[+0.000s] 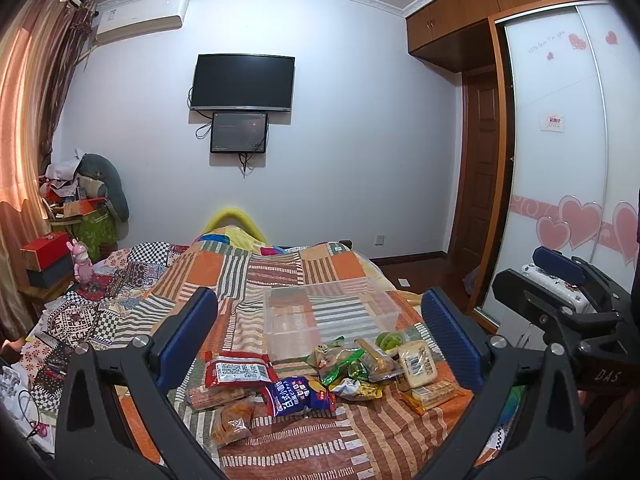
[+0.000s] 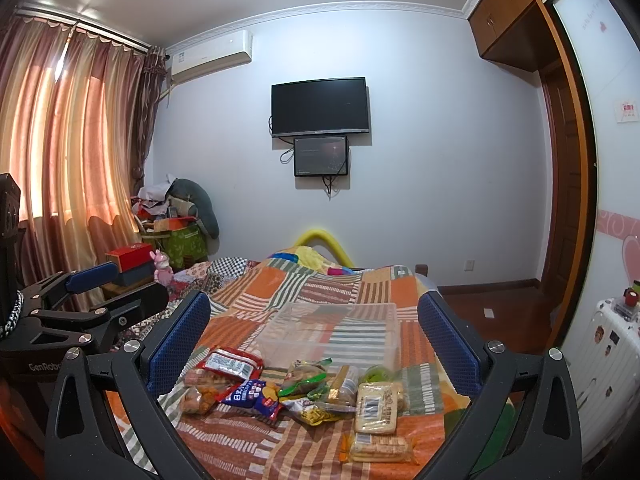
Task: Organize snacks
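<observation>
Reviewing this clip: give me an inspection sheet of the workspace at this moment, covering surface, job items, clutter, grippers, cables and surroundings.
Surface: bed with a patchwork quilt, rumpled on the window side.
Job's things: clear plastic box, nothing seen inside; snack packets lie loose on the quilt in front of it, among them a red packet, a blue packet and a pale barcoded packet.
Clutter: heap of bags and boxes in the corner; pink toy beside stacked boxes.
Grippers: left gripper and right gripper both open, holding nothing, above the snacks.
Cables: loose leads hang under the wall television.
Surroundings: curtains, wardrobe, suitcase.
</observation>
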`<action>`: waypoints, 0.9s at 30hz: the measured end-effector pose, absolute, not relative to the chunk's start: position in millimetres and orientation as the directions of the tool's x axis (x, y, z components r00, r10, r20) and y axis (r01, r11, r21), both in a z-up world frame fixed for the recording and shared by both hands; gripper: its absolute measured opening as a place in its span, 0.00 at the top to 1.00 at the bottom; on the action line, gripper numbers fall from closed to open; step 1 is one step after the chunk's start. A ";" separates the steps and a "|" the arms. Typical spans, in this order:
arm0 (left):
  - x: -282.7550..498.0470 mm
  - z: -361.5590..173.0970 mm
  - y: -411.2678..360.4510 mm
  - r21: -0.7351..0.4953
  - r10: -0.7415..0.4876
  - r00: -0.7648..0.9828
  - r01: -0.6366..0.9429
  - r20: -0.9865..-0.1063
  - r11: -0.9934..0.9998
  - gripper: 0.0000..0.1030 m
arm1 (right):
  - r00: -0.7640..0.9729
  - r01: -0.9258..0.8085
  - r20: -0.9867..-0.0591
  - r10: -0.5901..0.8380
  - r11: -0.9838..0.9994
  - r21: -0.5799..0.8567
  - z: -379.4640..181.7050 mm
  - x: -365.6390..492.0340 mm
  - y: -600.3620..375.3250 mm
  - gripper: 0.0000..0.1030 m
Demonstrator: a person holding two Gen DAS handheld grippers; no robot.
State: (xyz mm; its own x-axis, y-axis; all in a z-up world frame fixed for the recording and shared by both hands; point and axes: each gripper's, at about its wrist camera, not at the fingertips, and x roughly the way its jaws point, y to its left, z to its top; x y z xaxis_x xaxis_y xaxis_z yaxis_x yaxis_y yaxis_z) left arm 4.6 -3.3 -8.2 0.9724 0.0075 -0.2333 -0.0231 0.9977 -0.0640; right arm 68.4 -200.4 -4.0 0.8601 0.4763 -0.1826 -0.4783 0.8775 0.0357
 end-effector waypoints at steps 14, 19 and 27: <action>5.3 -7.8 -4.9 -0.066 0.008 0.972 -0.024 -0.234 0.998 0.00 | 0.858 -0.482 -0.178 0.481 0.875 0.041 -3.5 67.6 -200.3 0.00; 5.5 -7.2 -5.2 -0.067 0.008 0.972 -0.024 -0.234 0.997 0.00 | 0.858 -0.483 -0.177 0.482 0.875 0.042 -4.5 67.1 -200.9 0.00; 5.5 -7.3 -5.0 -0.064 0.005 0.972 -0.021 -0.236 0.998 0.00 | 0.858 -0.483 -0.179 0.482 0.875 0.045 -3.7 66.8 -200.6 0.00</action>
State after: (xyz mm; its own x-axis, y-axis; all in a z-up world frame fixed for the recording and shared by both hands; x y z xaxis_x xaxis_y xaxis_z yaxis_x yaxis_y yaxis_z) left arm 5.5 -5.0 -7.3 0.9718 0.0053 -0.2356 -0.0209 0.9977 -0.0640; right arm 66.8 -200.6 -3.7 0.8576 0.4823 -0.1786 -0.4826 0.8747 0.0448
